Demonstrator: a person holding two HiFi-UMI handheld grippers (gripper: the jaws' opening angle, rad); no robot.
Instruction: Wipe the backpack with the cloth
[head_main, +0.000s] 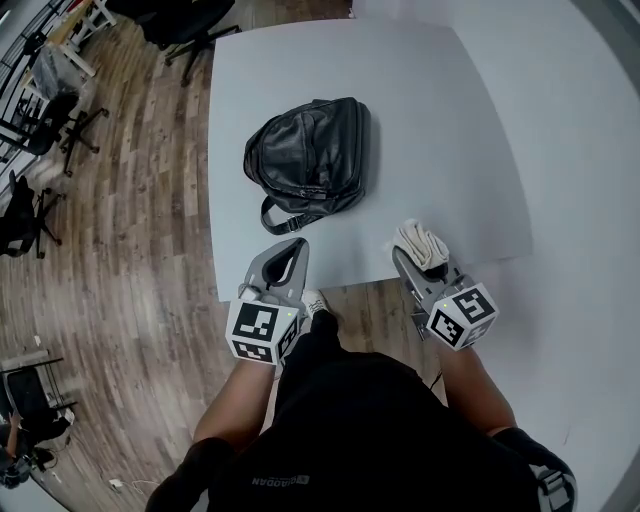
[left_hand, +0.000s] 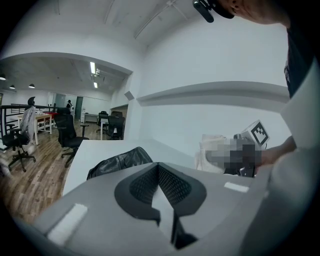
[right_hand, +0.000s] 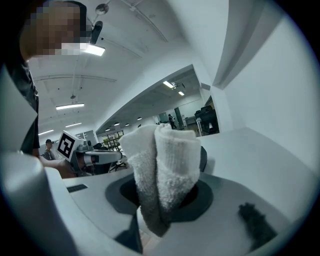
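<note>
Over the near edge of the table (head_main: 440, 120), both grippers hover; no contact with anything yet.

- backpack (head_main: 308, 160): black, soft, lying flat close to the left edge, nearer the near edge than the far one. Strap loop points at the near edge.
- left gripper (head_main: 297, 247): tips pressed together, nothing between them. Sits by the near left corner, just short of the strap loop, not touching it.
- right gripper (head_main: 418, 258): pinching the cloth (head_main: 424, 240), well apart from the backpack, further right along the near edge.
- cloth: white, folded into a thick wad. Jaws grip its lower part; most of it sticks out past the tips.

Judgement: wiping not started, cloth has to travel left and forward first.

Risks:
- backpack is unbraced and close to the left edge, so a leftward stroke could shove it along or off. Left gripper should pin it first.
- wad is held low, so drag on the leather could pull it out or unfold it.
- strap loop may snag the left tips on approach.
</note>
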